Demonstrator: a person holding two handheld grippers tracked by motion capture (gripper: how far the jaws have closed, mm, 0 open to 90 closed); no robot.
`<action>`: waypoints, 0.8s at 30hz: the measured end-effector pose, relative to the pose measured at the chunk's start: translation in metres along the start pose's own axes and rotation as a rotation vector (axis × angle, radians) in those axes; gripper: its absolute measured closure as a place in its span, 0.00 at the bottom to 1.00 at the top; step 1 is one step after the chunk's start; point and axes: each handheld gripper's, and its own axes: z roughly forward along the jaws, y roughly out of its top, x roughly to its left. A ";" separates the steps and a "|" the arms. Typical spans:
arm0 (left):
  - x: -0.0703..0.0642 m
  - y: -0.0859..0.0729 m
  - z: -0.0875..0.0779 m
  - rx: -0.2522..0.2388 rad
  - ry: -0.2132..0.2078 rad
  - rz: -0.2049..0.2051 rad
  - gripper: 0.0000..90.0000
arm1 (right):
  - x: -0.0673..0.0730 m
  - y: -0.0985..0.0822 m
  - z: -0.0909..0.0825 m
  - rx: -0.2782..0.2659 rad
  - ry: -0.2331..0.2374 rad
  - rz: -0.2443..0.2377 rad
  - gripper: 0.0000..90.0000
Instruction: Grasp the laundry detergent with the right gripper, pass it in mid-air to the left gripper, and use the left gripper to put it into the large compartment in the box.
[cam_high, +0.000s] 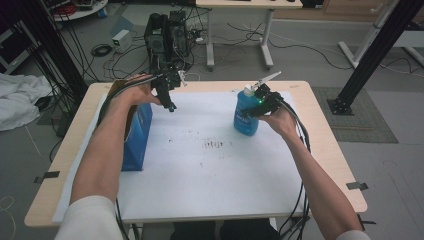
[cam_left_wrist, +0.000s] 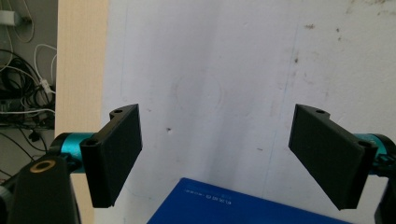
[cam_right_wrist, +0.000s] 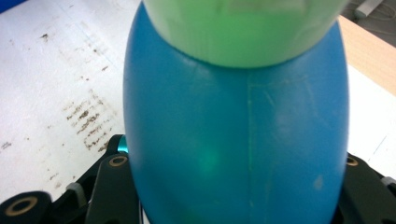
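The table (cam_high: 325, 140) looked like pale, smooth wood. On it lay a white paper sheet (cam_high: 210, 170), matt, with dirty brown marks. The blue bottle (cam_right_wrist: 233, 154) on the sheet was smooth, shiny plastic. The blue box (cam_left_wrist: 243, 207) looked like smooth card. The left gripper (cam_left_wrist: 215, 149) had matt black plastic pads.
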 end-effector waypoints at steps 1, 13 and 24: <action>0.000 0.001 -0.002 -0.002 0.001 0.006 0.19 | 0.001 0.000 -0.001 -0.004 0.001 0.004 0.51; -0.011 0.008 -0.024 -0.064 -0.062 -0.046 0.19 | 0.020 0.013 -0.015 0.035 0.183 -0.132 0.51; -0.038 0.037 -0.057 -0.135 -0.115 -0.008 0.19 | 0.049 0.025 -0.026 0.037 0.311 -0.272 0.51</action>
